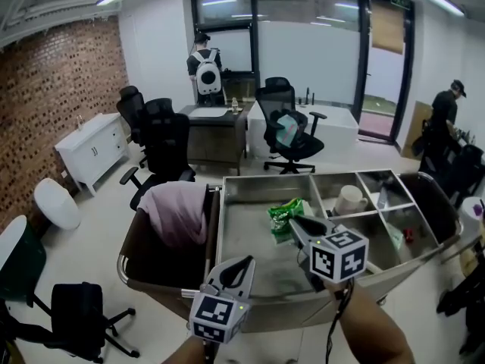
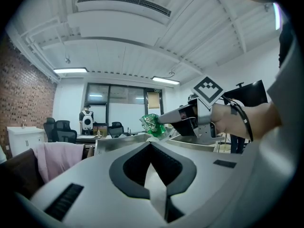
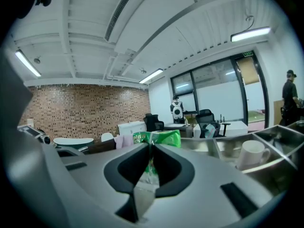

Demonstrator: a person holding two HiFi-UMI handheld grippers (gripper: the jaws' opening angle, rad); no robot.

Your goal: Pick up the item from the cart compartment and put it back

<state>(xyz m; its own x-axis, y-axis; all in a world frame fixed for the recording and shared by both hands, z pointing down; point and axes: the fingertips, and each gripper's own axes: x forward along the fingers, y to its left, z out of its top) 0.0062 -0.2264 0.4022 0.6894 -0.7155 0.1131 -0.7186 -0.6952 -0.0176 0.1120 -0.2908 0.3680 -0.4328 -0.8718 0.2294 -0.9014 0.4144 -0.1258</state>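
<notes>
Left hand-held gripper closed; right hand-held gripper clamped on packet

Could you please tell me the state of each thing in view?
Right gripper, shut on packet.
Packet, pinched, held above the cart floor.
Left gripper, shut, empty.
Mug, upright.
Cloth, draped over bin rim.

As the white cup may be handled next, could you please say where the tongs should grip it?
Probably the upper wall of the white cup, from above: it stands upright in a walled cart compartment, so sideways approaches look blocked and the top free.
</notes>
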